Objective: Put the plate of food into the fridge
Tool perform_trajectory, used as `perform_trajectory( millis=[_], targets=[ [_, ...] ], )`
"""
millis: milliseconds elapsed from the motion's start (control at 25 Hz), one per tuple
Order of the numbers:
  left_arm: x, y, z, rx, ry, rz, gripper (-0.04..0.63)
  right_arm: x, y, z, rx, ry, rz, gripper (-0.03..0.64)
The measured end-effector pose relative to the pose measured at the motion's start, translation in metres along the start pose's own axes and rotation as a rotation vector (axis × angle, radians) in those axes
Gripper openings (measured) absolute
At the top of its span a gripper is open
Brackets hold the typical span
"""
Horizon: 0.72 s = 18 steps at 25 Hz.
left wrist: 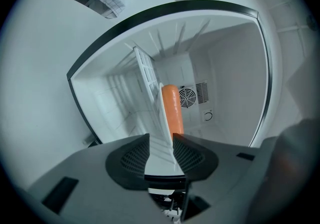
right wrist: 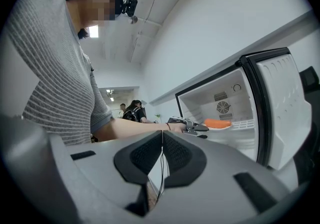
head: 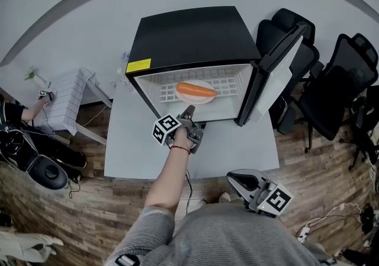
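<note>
Pretty much the home stretch here. The fridge [head: 189, 34] sits on the grey table [head: 237, 152] with its door [head: 278, 75] swung wide open to the right, and the plate [head: 207, 100] with the long orange food [head: 196, 89] on it is inside, over the white wire shelf [head: 228, 86].

The left gripper [head: 189, 109] reaches into the opening, its jaws clamped on the near rim of the plate. From the left gripper view you see the rim pinched edge-on between them, with the food just past it and the fridge's back wall behind. I can't tell for sure whether the plate's full weight is on the shelf or the gripper is carrying some of it.

The right gripper [head: 234, 179] hangs back by the person's body, well apart from the fridge, jaws pressed together with nothing in them.

So my read: carrying and placing are basically done. What's left is letting go of the rim and backing out without dragging the plate along — plus maybe shutting the door, though the task doesn't ask for that.
</note>
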<state>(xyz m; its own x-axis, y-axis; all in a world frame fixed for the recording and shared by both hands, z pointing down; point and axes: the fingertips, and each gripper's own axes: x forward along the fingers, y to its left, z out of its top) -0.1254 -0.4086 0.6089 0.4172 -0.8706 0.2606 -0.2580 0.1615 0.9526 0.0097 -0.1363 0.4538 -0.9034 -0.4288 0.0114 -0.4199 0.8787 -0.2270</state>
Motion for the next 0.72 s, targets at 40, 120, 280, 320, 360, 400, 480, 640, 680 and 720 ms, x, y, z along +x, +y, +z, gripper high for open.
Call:
perform_trajectory(
  millis=[40,120,280,320,360,400,480,640,680,720],
  targets=[
    [-0.001,0.0,0.0,0.002,0.002,-0.001,0.148,0.0,0.001,0.0,0.001,0.0,0.001,0.014],
    [-0.004,0.0,-0.001,0.003,0.005,-0.004,0.128,0.001,0.002,0.0,-0.001,-0.001,0.002,0.014],
    [-0.009,-0.001,-0.001,0.029,0.006,-0.008,0.026,0.001,0.005,0.0,-0.004,-0.003,0.003,0.014],
    [-0.009,-0.001,-0.001,0.041,0.009,-0.009,0.016,0.001,0.006,0.0,-0.004,-0.005,0.003,0.014],
    [-0.009,-0.002,-0.002,0.05,0.014,-0.011,0.012,0.002,0.006,0.0,-0.004,-0.007,0.003,0.014],
    [-0.009,-0.003,-0.002,0.056,0.019,-0.014,0.012,0.002,0.006,0.0,-0.004,-0.008,0.004,0.014],
    [-0.01,-0.004,-0.003,0.056,0.025,-0.016,0.011,0.002,0.007,0.0,-0.004,-0.008,0.004,0.014],
    [-0.011,-0.005,-0.004,0.06,0.033,-0.019,0.011,0.003,0.007,0.0,-0.004,-0.007,0.005,0.014],
    [-0.011,-0.006,-0.004,0.068,0.037,-0.021,0.011,0.003,0.007,0.0,-0.005,-0.005,0.005,0.014],
    [-0.011,-0.007,-0.005,0.078,0.042,-0.022,0.011,0.004,0.007,0.0,-0.005,-0.004,0.005,0.014]
  ],
)
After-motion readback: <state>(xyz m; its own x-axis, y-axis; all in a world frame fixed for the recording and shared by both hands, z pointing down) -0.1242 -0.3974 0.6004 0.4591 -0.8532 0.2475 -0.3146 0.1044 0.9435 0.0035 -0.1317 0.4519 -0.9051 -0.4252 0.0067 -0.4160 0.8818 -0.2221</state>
